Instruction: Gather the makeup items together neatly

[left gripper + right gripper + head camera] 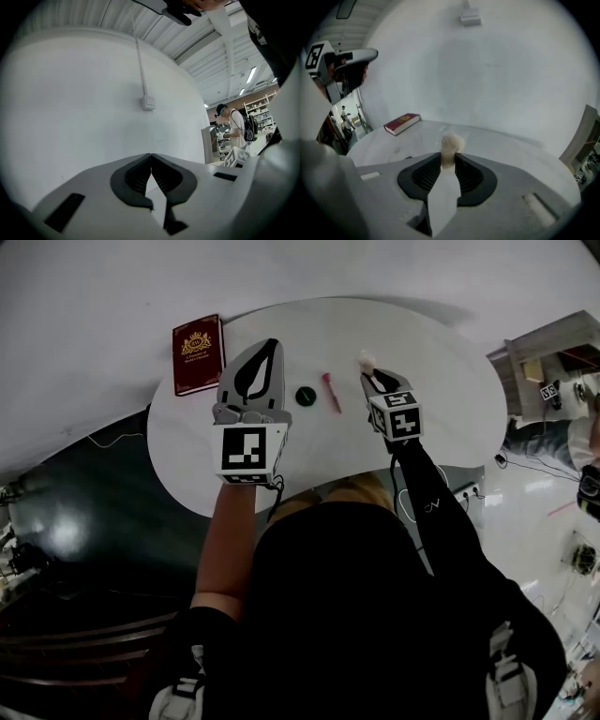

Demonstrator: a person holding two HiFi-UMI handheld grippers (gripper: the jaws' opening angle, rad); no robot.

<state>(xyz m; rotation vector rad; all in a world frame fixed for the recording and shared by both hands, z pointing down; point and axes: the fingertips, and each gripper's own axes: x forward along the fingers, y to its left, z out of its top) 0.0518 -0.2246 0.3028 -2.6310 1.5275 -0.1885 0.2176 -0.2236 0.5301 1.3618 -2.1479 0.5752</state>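
above the white table (441, 362), right tongs (448, 158) clamp a cream puff (453, 141); left tongs (151, 158) closed tip to tip.

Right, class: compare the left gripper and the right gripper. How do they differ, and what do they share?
The left gripper is shut on nothing; the right gripper is shut on a pale rounded item. The left gripper faces a white wall; the right gripper faces the white table and red book. Both are grey with dark pads.
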